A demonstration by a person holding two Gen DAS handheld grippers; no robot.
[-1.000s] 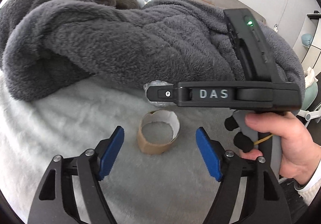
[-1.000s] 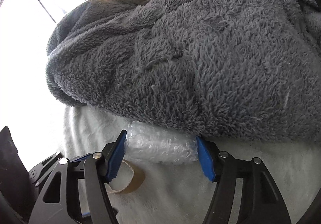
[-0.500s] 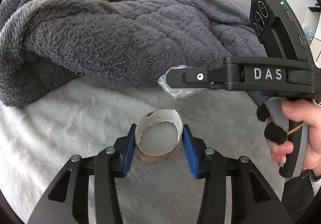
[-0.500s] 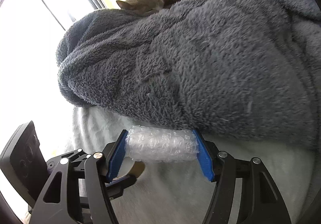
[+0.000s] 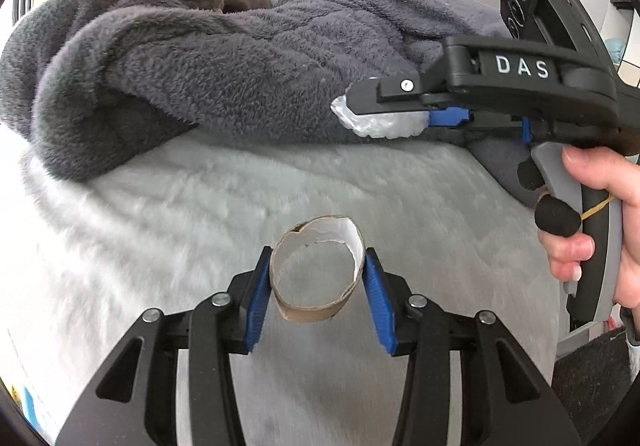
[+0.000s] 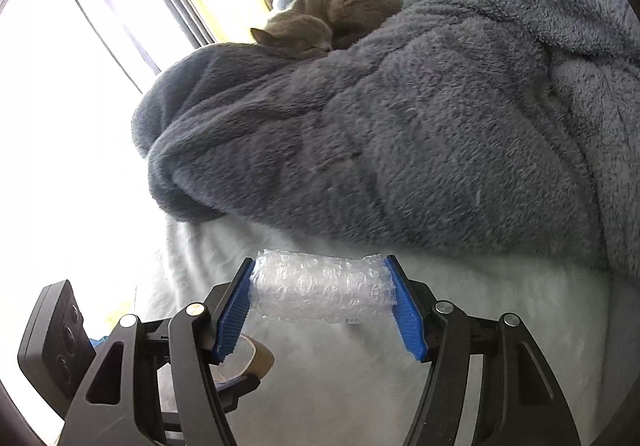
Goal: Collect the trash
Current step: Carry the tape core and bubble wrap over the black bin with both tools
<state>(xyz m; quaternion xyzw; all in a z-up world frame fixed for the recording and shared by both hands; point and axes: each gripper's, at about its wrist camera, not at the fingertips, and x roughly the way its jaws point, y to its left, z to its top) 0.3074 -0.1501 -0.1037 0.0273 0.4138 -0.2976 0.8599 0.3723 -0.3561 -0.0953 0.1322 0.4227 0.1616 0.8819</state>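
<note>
Over the pale bed (image 5: 168, 230), both pieces of trash now in hand. Left gripper (image 5: 316, 288): jaws just closed from wide apart onto the cardboard ring (image 5: 318, 278), now clamped at about half width, one blue pad on each side of the ring, hole facing the camera. Looks lifted clear of the fleece, though contact underneath hard to rule out from the left wrist view. Right gripper (image 6: 324, 296): jaws roughly half open and pressed on the two ends of the bubble wrap roll (image 6: 322, 292), held crosswise, clear of the bed and of the grey blanket (image 6: 420, 126).

Meaning for the task, as a judgement: pickup done for both items, carrying and dropping into a bin left to do; no bin visible in either view. Ring thin and already torn at the rim, likely to squash under a harder squeeze. Bubble wrap springy, held only by its ends, could slip out if tilted.

Against a second ago: ring then standing free on the bed between wide left jaws, now gripped. Bubble wrap then tucked against the blanket's edge, now out in front of it and higher, seen from the left wrist view at blanket height. Grip on it unchanged. Cat (image 6: 320, 26) asleep on the blanket as before.
</note>
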